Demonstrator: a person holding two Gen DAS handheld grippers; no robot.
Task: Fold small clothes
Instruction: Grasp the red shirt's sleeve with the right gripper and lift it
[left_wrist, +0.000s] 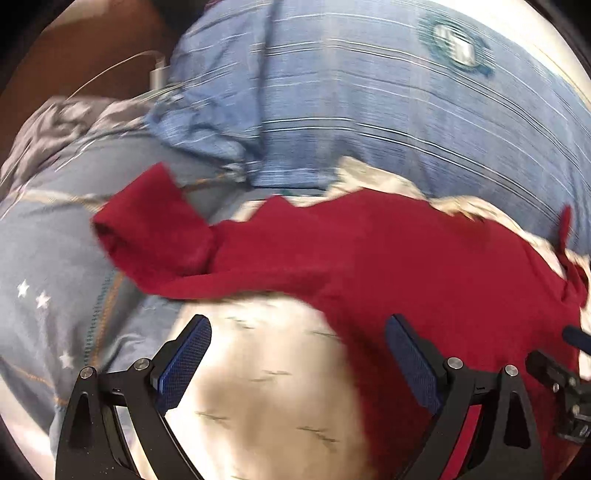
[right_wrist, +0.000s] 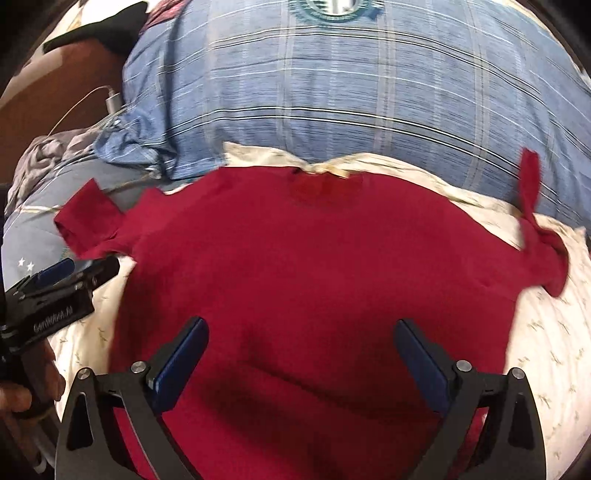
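Your red T-shirt (right_wrist: 314, 258) lies spread on the bed (right_wrist: 546, 332); both claws, left claw (left_wrist: 299, 354) and right claw (right_wrist: 301, 354), gape empty. Next, pinch a sleeve.

The left hand-held gripper (left_wrist: 297, 363) hangs with its two blue-padded fingers (left_wrist: 184, 363) spread wide, nothing between them, above a cream sheet (left_wrist: 258, 387). A red shirt (left_wrist: 388, 266) lies spread from the centre to 4 o'clock, one sleeve (left_wrist: 147, 225) reaching toward 9 o'clock onto grey star-printed bedding (left_wrist: 48, 280). A blue striped pillow (left_wrist: 369, 103) fills 12 to 2 o'clock. Another black gripper's tip (left_wrist: 565, 373) shows at 4 o'clock. The picture is motion-blurred.
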